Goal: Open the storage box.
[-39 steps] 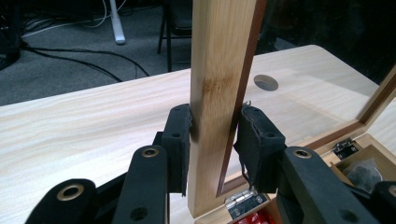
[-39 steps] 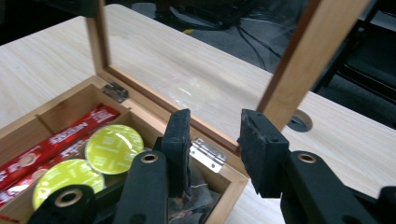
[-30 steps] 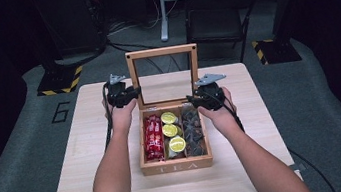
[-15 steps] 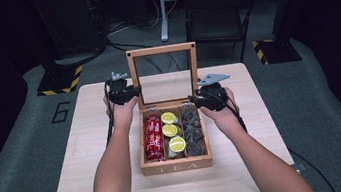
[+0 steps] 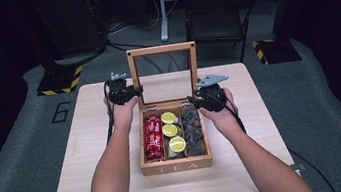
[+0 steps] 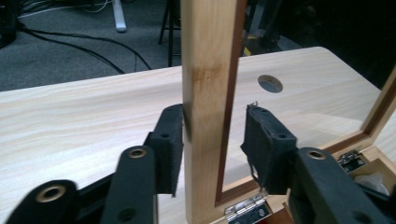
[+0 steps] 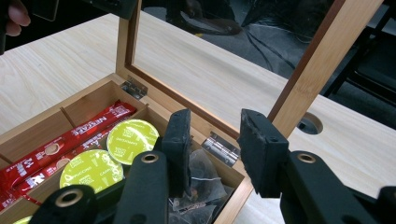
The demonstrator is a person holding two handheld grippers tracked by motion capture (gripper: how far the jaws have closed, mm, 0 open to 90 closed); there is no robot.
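On the table point(image 5: 100, 151): tea box point(image 5: 176, 165) is set mid-table, lid point(image 5: 160, 50) upright.
Lid post: left upright point(image 6: 205, 93) is bracketed by left gripper point(image 6: 212, 140), jaws just opening, one pad touching, the other clear.
Right gripper point(image 7: 210, 149): pads near together, nothing held, poised over the box's right rear corner.

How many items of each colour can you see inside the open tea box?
Red sachets: cannot tell the exact number, at least 2
Green capsules: 3
Dark tea bags: a pile, too tangled to count
Total: 3 kinds in 3 compartments of the tea box
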